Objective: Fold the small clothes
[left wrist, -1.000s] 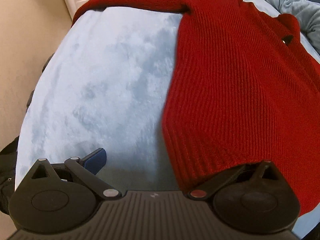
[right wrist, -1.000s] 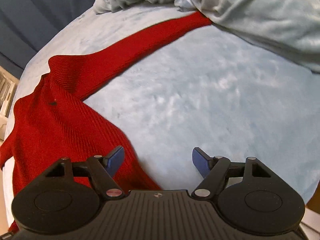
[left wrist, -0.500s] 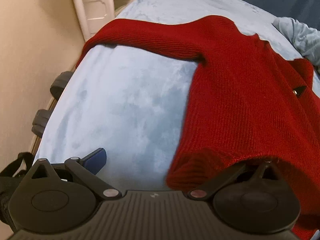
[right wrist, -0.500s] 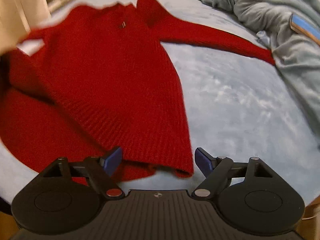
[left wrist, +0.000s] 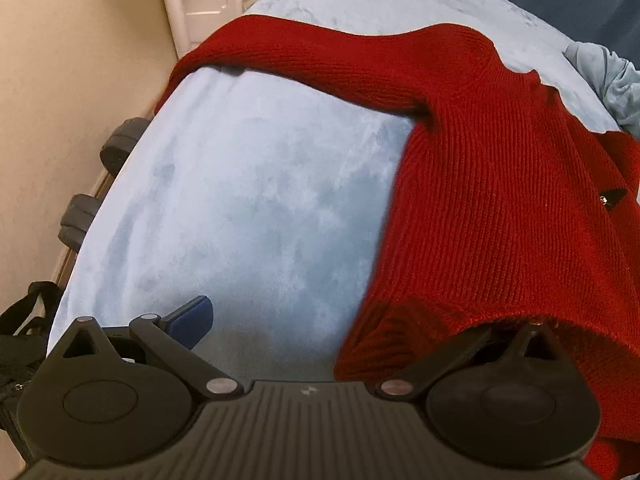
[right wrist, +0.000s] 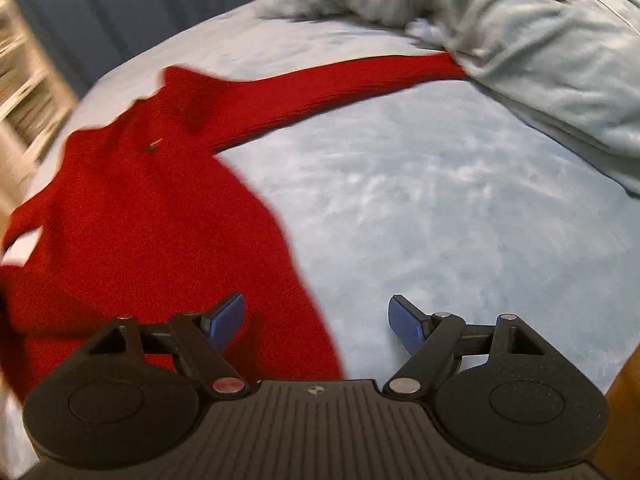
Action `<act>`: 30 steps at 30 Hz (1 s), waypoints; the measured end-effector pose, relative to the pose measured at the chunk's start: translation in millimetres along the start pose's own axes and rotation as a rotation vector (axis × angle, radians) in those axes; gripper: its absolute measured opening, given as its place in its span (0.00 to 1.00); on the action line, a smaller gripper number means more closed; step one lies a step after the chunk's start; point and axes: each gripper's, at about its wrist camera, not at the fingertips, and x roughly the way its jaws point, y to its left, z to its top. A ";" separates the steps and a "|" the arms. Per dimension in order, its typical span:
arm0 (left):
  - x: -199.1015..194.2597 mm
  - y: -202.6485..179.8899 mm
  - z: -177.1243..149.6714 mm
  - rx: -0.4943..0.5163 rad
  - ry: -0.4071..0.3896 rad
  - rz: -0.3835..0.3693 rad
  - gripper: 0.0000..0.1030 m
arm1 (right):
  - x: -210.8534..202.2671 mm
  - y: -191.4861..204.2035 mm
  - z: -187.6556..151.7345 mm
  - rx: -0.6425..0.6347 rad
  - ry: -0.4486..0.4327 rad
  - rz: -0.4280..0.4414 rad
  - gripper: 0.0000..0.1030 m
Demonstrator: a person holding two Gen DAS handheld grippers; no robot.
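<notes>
A red knit sweater (left wrist: pixel 500 200) lies spread on a light blue bed (left wrist: pixel 248 208). In the left wrist view its hem drapes over my right finger and hides it; the left blue finger pad (left wrist: pixel 192 320) shows, wide apart from it. My left gripper (left wrist: pixel 320 328) is open at the hem's left corner. In the right wrist view the sweater (right wrist: pixel 140 220) lies to the left, one sleeve (right wrist: pixel 340 88) stretched to the far right. My right gripper (right wrist: pixel 316 320) is open and empty, its left finger over the hem's right corner.
A rumpled grey-blue blanket (right wrist: pixel 540 48) is heaped at the far right of the bed, over the sleeve's end. A white shelf unit (left wrist: pixel 200 0) and a beige wall (left wrist: pixel 60 100) stand to the left. A black bag strap (left wrist: pixel 24 316) hangs by the bed's edge.
My right gripper has swung right and now sits at the hem's right corner. The left gripper has stayed at the hem, with the view tilted slightly upward.
</notes>
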 end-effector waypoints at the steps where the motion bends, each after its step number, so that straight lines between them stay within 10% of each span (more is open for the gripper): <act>1: 0.5 -1.3 1.1 0.004 -0.002 0.001 1.00 | -3.5 8.4 -5.7 -0.038 0.011 0.012 0.78; 8: 3.0 -3.1 6.2 0.001 0.004 0.004 1.00 | 17.8 40.7 -36.0 -0.118 0.120 -0.116 0.79; 18: 1.4 4.4 -11.1 -0.030 0.000 -0.030 1.00 | 47.6 -13.4 -6.8 0.335 0.053 -0.054 0.78; 20: -1.0 3.1 -22.5 -0.023 0.003 -0.035 1.00 | 49.4 -9.8 -9.9 0.332 0.024 -0.044 0.70; 22: -3.5 -1.5 -37.0 0.006 0.012 -0.052 1.00 | 49.0 4.3 -13.4 0.227 0.035 -0.010 0.28; 26: 2.1 -16.8 -66.9 0.095 0.095 -0.099 1.00 | 38.7 26.6 -14.3 0.085 0.046 -0.035 0.16; 29: -7.5 -24.7 -87.0 0.195 0.054 -0.065 0.54 | 18.6 29.7 -3.8 0.033 0.009 -0.046 0.16; 30: -15.8 -22.3 -89.4 0.196 0.033 -0.075 0.07 | 9.0 31.8 1.0 -0.008 -0.009 -0.052 0.16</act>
